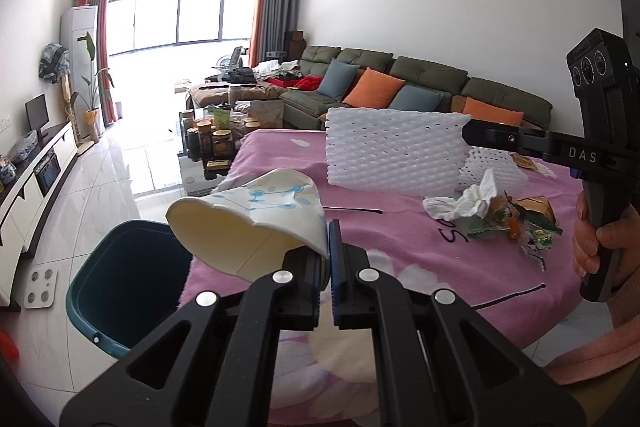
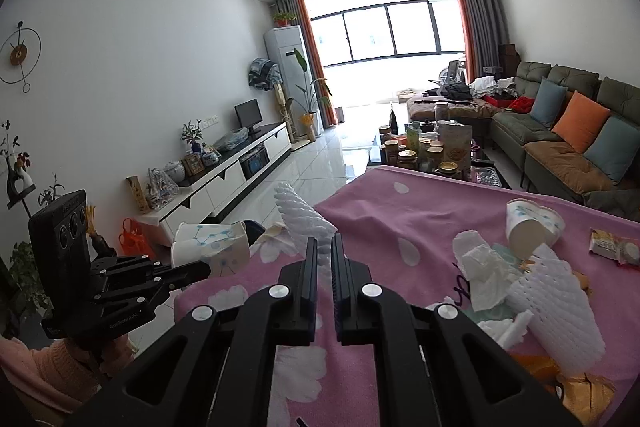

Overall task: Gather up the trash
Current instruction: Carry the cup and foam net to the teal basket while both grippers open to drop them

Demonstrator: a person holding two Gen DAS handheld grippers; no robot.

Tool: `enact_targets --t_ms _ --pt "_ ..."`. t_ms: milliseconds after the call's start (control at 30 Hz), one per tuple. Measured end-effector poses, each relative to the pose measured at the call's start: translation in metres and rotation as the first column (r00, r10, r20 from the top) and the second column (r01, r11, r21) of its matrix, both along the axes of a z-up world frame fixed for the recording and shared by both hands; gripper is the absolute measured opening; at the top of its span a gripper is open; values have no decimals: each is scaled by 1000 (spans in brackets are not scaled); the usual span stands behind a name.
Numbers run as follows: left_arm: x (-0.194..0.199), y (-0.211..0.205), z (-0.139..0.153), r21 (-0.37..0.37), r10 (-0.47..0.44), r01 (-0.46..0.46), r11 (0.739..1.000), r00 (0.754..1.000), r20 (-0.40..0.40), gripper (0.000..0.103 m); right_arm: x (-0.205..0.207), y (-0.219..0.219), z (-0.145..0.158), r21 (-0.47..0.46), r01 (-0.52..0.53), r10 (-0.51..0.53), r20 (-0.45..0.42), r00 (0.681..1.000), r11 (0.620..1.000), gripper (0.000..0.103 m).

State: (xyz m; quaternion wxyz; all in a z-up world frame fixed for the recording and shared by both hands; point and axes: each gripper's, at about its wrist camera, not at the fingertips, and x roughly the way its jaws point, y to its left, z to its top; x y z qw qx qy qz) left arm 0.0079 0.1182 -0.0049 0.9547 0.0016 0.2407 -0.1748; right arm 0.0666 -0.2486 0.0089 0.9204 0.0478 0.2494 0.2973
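My left gripper [image 1: 328, 247] is shut on the crushed rim of a white paper cup [image 1: 248, 223] with a blue pattern, held just above and right of a dark teal bin [image 1: 120, 287]. In the right wrist view the left gripper [image 2: 196, 273] and that cup [image 2: 212, 247] show at the left. My right gripper [image 2: 324, 243] is shut on a white foam net sheet [image 2: 304, 223], which hangs above the pink tablecloth [image 2: 400, 219]. From the left wrist the right gripper [image 1: 468, 135] shows at the right, gripping the foam sheet [image 1: 392, 151].
On the pink cloth [image 1: 400, 239] lie crumpled tissue [image 1: 460, 203], torn wrappers [image 1: 524, 227] and another foam net [image 2: 552, 307]. A second paper cup [image 2: 532, 223] and a snack packet [image 2: 612, 247] lie further right. A jar-covered coffee table [image 2: 424, 151] and sofa [image 2: 568, 147] stand beyond.
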Motion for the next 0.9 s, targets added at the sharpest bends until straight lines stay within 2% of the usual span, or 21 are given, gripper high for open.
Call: enact_targets --t_ms 267,467,633,900 --pt "18 73 -5 26 148 -147 989 988 -36 4 34 75 3 19 -158 159 -34 987 987 6" --pt "36 118 -24 37 207 -205 978 973 -98 4 55 123 4 14 -225 225 -57 973 974 6" --pt "48 140 -43 30 227 -225 974 962 -152 4 69 156 -3 8 -257 257 -95 962 966 6" --pt "71 151 -74 25 238 -238 971 943 -232 5 87 197 -29 -25 -282 274 -170 947 959 6"
